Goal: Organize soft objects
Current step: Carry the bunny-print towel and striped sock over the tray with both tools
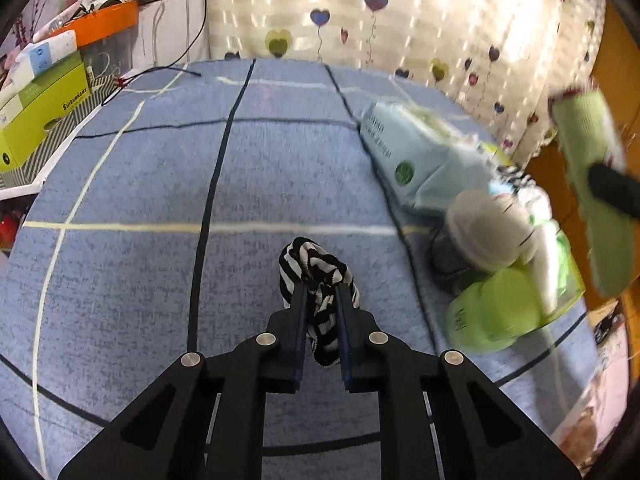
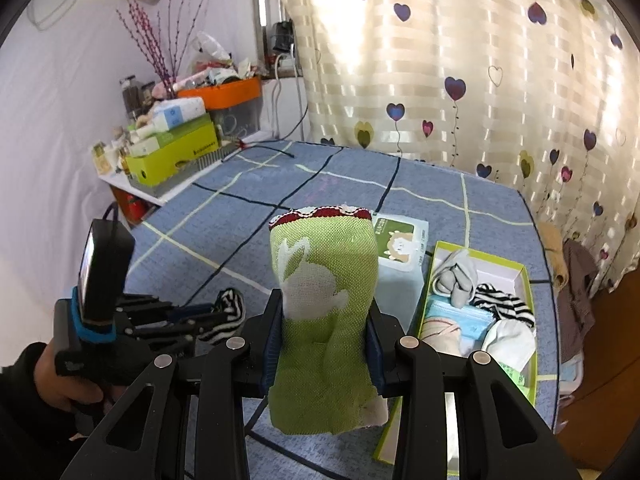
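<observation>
My left gripper (image 1: 322,292) is shut on a black-and-white striped sock (image 1: 316,272), bunched between its pads above the blue bed cover; the same gripper (image 2: 218,314) and striped sock (image 2: 230,304) show at the left of the right wrist view. My right gripper (image 2: 326,320) is shut on a green sock with a white rabbit and red cuff (image 2: 324,280), held upright. That green sock (image 1: 592,184) appears at the far right of the left wrist view. A green-rimmed open box (image 2: 520,276) to the right holds socks, a second striped sock (image 2: 504,304) and blue masks (image 2: 456,316).
A pale blue wipes pack (image 2: 400,244) lies beside the box on the blue checked cover (image 1: 160,200). A side shelf with green boxes (image 2: 172,156) and an orange tray (image 2: 224,92) stands at the left. A heart-print curtain (image 2: 460,80) hangs behind. A person's hand (image 2: 52,384) holds the left gripper.
</observation>
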### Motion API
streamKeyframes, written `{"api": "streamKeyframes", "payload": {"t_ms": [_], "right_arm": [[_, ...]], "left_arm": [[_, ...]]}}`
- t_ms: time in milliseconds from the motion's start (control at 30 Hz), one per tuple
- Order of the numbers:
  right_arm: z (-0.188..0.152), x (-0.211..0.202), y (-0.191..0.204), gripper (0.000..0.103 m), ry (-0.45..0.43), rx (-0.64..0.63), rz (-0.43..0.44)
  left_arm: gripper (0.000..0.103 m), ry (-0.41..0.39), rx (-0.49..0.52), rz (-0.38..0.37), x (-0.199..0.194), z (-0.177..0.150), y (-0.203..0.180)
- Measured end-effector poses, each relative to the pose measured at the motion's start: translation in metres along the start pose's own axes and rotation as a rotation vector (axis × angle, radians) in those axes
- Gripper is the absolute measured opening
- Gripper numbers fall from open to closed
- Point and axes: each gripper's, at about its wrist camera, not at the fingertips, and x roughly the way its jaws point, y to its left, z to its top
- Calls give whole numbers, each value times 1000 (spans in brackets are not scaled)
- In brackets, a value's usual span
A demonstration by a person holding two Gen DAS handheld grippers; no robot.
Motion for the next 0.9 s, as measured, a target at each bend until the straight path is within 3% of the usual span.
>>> {"api": "streamKeyframes", "payload": {"t_ms": [67, 367, 900], "right_arm": [[-1, -7, -5, 34, -8, -3, -18], [-12, -23, -34, 34, -44, 90, -58], [-40, -53, -72, 34, -55, 172, -134]], "left_arm": [[14, -38, 12, 10, -11, 8, -5], [14, -139, 73, -71, -49, 32, -48], [14, -172, 191, -198, -64, 46, -124]]}}
